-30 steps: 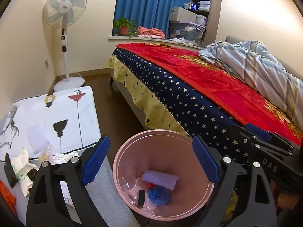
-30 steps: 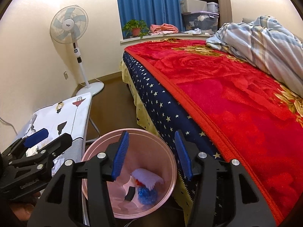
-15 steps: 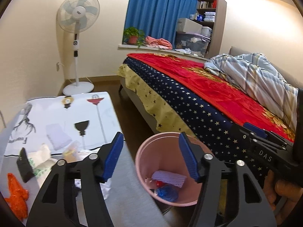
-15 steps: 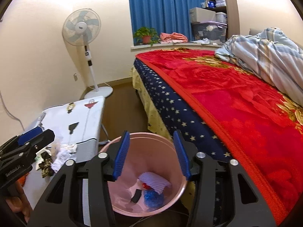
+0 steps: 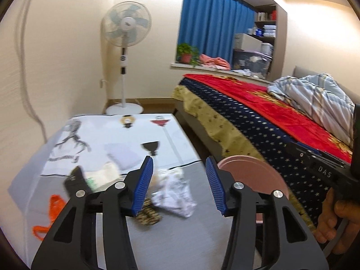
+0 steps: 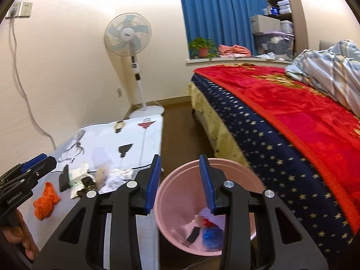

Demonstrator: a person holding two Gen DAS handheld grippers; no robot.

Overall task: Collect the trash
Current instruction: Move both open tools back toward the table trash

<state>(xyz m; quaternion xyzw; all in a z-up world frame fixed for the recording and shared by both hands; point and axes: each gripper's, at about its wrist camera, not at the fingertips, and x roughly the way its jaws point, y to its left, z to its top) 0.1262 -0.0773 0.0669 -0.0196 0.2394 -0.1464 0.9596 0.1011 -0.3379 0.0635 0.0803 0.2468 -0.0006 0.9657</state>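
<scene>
Trash lies in a loose heap on the bench [image 5: 162, 243] at the near end of its printed white cloth [image 5: 94, 135]: a crumpled white wrapper [image 5: 174, 193], a dark patterned packet [image 5: 148, 214] touching it, a black piece [image 5: 72, 183] and, nearest the left edge, an orange scrap [image 5: 52, 207]. In the right wrist view the same orange scrap [image 6: 46, 200] sits apart from the rest, near the left tongs' handle. The left tongs [image 5: 178, 183] hover just above the heap with their blue pads [image 5: 144, 182] spread; the jaws have just been closing, and nothing is pinched between them, though the white wrapper shows in the gap below. The right tongs [image 6: 180, 183] hang over the pink bin [image 6: 180, 177], which stands on the floor between the bench and the bed [image 6: 292, 121]. Their jaws have also just been closing and stand partly apart, gripping nothing. Inside the bin lie a blue crumpled piece [image 6: 211, 236], a red bit [image 6: 208, 222], a black piece and a pale lilac sheet. In the left wrist view only part of the bin's rim [image 5: 249, 168] shows behind the right-hand finger, and a hand [image 5: 335, 213] holds the other tool at the right edge. A standing fan [image 5: 126, 31] is against the far wall.
</scene>
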